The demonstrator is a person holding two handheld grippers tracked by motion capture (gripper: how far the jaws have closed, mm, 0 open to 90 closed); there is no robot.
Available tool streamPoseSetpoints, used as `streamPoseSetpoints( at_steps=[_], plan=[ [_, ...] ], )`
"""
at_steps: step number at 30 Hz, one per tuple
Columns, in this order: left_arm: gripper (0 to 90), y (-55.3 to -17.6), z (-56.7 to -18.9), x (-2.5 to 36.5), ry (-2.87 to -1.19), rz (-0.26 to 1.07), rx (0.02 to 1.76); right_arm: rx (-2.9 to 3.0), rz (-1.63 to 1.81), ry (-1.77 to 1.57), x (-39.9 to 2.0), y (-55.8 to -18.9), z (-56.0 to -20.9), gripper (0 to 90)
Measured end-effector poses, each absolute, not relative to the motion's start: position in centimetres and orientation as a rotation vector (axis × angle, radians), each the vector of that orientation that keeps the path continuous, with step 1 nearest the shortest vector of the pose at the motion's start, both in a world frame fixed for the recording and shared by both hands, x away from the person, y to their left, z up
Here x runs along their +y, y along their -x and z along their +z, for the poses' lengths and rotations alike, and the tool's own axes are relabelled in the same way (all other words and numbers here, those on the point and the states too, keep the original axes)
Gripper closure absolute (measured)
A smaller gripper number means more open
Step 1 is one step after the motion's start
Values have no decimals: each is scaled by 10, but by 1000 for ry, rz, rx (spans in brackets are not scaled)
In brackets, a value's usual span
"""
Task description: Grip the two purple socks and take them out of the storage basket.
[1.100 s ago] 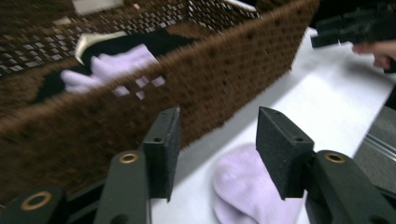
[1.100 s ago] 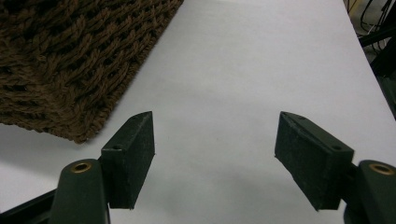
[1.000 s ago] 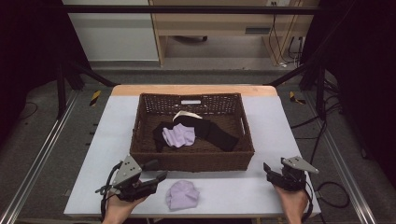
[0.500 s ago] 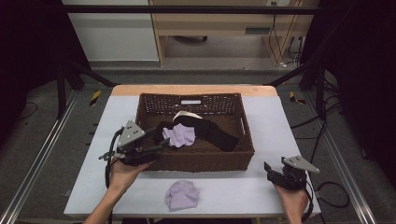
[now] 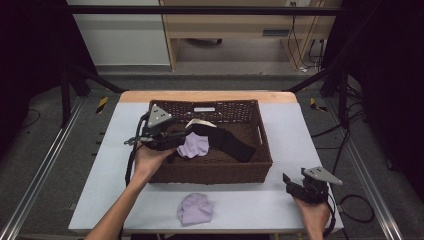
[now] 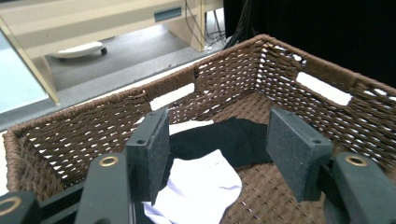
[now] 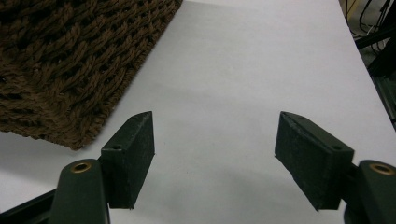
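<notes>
Hand-held gripper [image 7: 215,158] gapes over white table [image 7: 243,70] beside wicker basket [image 7: 70,60].

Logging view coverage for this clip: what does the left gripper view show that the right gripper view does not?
The left gripper view looks into the basket, at a pale sock overlapping a black garment, between the left gripper's open fingers. The right gripper view has bare white table and the basket's outer corner between the right gripper's open fingers. Both share the woven basket.

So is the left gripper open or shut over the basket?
Open. In its own view the left gripper's jaws stand wide apart, empty, above the pale sock in the basket.
</notes>
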State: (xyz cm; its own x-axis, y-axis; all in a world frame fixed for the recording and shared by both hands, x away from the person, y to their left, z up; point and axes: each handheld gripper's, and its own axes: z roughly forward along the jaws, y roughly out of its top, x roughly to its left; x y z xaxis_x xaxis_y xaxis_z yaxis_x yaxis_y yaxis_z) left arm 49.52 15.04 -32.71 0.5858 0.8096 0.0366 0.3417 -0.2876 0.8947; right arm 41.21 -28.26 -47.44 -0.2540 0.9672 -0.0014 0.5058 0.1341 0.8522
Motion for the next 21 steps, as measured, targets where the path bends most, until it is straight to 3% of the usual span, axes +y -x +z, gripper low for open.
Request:
streamPoseSetpoints(
  at_steps=[21],
  plan=[
    [410, -566, -372, 123, -1990, 662, 1067, 1843, 1034, -1423, -282, -413, -475, 287]
  ],
)
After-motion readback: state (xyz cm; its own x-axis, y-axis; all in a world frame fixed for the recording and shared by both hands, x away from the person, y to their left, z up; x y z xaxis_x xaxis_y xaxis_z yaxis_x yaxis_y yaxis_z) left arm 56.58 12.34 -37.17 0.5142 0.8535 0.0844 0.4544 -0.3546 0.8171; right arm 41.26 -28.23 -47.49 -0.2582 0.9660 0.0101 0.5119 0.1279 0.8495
